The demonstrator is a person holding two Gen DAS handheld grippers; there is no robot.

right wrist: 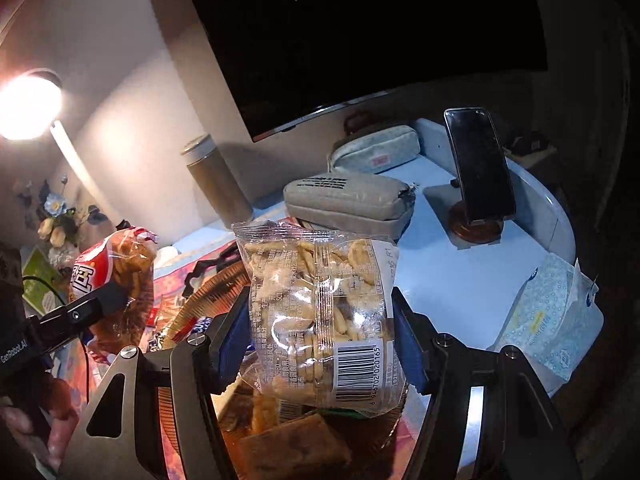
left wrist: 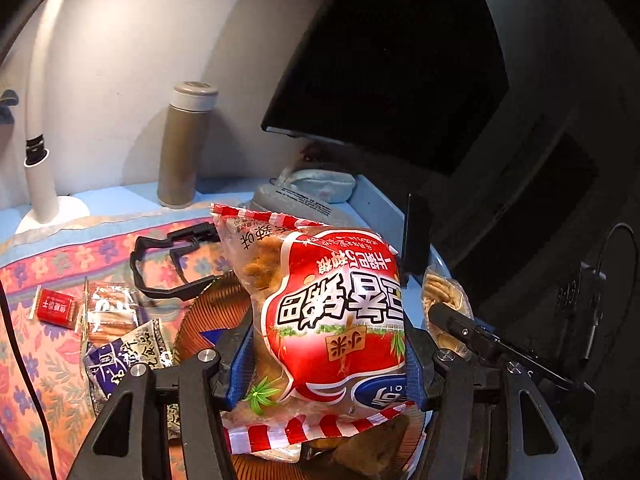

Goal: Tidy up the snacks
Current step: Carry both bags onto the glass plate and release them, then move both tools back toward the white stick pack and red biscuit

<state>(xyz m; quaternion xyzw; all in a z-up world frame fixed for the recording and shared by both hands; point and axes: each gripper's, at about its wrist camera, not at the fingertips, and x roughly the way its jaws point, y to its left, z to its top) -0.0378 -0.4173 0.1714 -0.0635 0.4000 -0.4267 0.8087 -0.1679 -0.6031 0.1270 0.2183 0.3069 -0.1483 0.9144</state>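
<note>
The left gripper (left wrist: 324, 364) is clamped on a red-and-white snack bag (left wrist: 320, 312), its blue-padded fingers (left wrist: 236, 364) pressing both sides of the bag, which is printed with large Chinese characters that read upside down in this view. The bag is held up above a brown wicker basket (left wrist: 216, 308) that already contains other wrapped snacks. The right gripper (right wrist: 320, 344) is clamped on a clear bag of pale crackers (right wrist: 320, 312), barcode facing the camera, also raised over the basket. To the left of the basket, on a floral tablecloth (left wrist: 40, 360), lie a small red packet (left wrist: 56, 307), a brown wrapped biscuit pack (left wrist: 110, 312) and a blue-and-white packet (left wrist: 120, 356). Black-framed glasses (left wrist: 168, 260) rest just behind them. Farther back stand a tan thermos (left wrist: 182, 148), a white lamp base (left wrist: 48, 204) and a dark monitor (left wrist: 384, 60). On the right are a phone on a stand (right wrist: 478, 168), grey pouches (right wrist: 348, 200) and a tissue pack (right wrist: 548, 316).
</note>
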